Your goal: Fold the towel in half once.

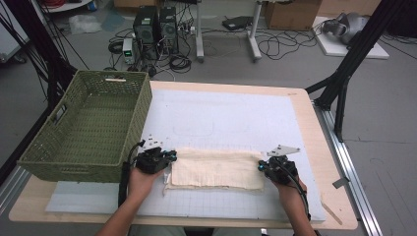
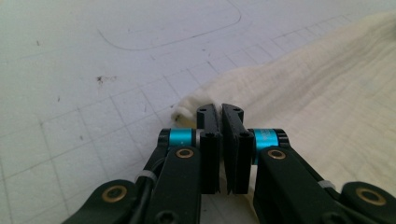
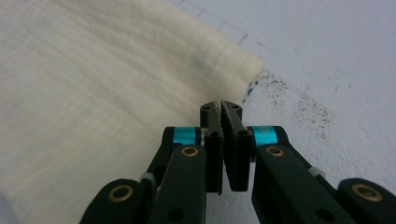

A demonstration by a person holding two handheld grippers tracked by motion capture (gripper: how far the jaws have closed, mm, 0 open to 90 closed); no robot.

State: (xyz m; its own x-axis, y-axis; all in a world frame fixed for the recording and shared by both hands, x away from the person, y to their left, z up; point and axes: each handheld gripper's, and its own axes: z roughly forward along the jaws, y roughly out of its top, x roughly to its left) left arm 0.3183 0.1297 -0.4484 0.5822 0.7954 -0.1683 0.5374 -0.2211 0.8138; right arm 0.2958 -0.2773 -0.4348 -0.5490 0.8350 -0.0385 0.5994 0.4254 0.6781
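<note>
Now — cloth (image 1: 216,169) plain | left gripper (image 2: 221,112), right gripper (image 3: 221,108) clamped

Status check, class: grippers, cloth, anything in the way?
Left gripper and right gripper shut on cloth ends. Cloth folded flat. Green basket off left, clear.

I see a light wooden table (image 1: 314,128). A white gridded mat (image 1: 221,118) covers most of its top. On the mat lies a cream folded cloth (image 1: 216,169), near my edge. A green woven basket (image 1: 91,125) stands at the left side, partly over the mat.
</note>
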